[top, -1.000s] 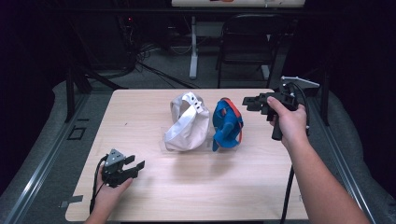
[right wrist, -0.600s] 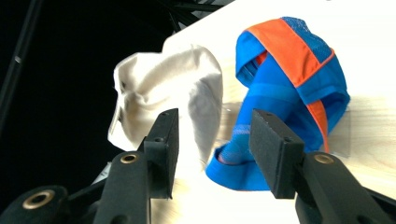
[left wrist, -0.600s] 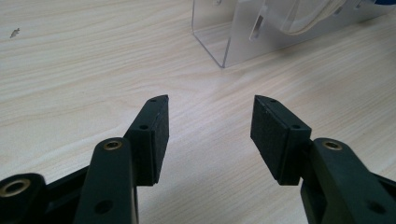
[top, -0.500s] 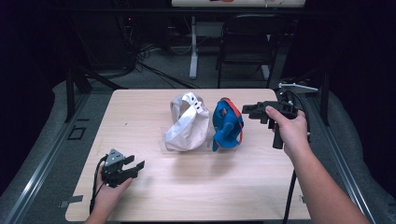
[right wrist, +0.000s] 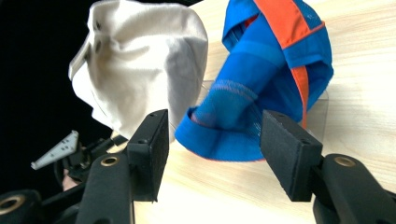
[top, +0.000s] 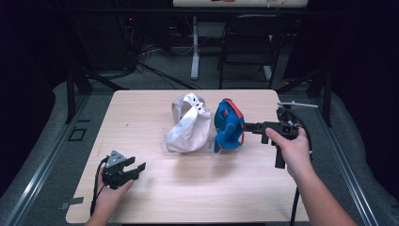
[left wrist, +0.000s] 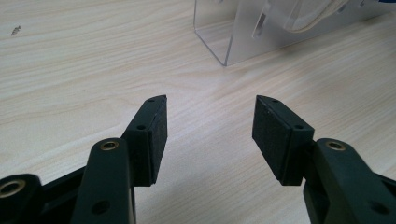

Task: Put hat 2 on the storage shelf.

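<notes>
While resting at the near table edge, left gripper spreading its jaws over bare wood, right gripper having just been opening, nothing clamped, facing the blue-and-orange cap sitting mid-table on a clear stand, beige cap beside it.

Right gripper just beside blue cap.
</notes>
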`<act>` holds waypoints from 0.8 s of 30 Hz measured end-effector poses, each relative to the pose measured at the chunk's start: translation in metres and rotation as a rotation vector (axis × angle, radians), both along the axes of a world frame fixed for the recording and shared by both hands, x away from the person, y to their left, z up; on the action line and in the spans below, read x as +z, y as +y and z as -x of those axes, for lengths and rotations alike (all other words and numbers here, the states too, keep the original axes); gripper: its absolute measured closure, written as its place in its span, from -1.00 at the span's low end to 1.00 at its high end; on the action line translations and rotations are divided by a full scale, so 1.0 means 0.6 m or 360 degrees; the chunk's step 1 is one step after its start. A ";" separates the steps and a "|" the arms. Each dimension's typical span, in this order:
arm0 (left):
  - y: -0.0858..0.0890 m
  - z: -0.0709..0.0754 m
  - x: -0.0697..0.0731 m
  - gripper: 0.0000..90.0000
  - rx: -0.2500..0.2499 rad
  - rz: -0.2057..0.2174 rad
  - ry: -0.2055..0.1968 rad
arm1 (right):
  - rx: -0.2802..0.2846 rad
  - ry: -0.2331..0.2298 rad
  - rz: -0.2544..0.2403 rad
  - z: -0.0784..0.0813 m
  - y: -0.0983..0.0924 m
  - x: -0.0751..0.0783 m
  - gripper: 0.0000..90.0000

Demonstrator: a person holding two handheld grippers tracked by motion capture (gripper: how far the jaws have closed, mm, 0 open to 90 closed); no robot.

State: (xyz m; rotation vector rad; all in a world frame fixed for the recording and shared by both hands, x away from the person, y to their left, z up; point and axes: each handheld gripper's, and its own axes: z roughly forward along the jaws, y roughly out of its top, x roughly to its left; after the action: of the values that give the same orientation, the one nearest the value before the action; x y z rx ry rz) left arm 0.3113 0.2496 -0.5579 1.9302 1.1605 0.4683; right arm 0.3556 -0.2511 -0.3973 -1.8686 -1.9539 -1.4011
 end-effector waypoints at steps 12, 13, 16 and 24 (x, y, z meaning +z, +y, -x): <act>0.000 0.000 -0.001 0.00 -0.0002 -0.0007 0.0015 | 0.0012 -0.0090 0.0116 0.059 0.002 -0.080 -0.09; 0.000 0.000 -0.002 0.00 -0.0001 -0.0001 0.0009 | 0.0005 -0.0095 0.0119 0.063 0.002 -0.088 -0.09; 0.000 0.000 -0.002 0.00 0.0002 -0.0002 0.0009 | -0.0004 -0.0105 0.0121 0.078 -0.001 -0.112 -0.09; -0.001 0.000 -0.003 0.00 -0.0001 -0.0008 0.0023 | -0.0039 -0.0153 0.0143 0.111 -0.010 -0.169 -0.08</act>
State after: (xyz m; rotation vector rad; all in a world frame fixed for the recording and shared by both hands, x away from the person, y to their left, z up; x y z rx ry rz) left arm 0.3114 0.2487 -0.5599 1.9410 1.1688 0.4583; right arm 0.2888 -0.2570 -0.4984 -1.9027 -2.0781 -1.4596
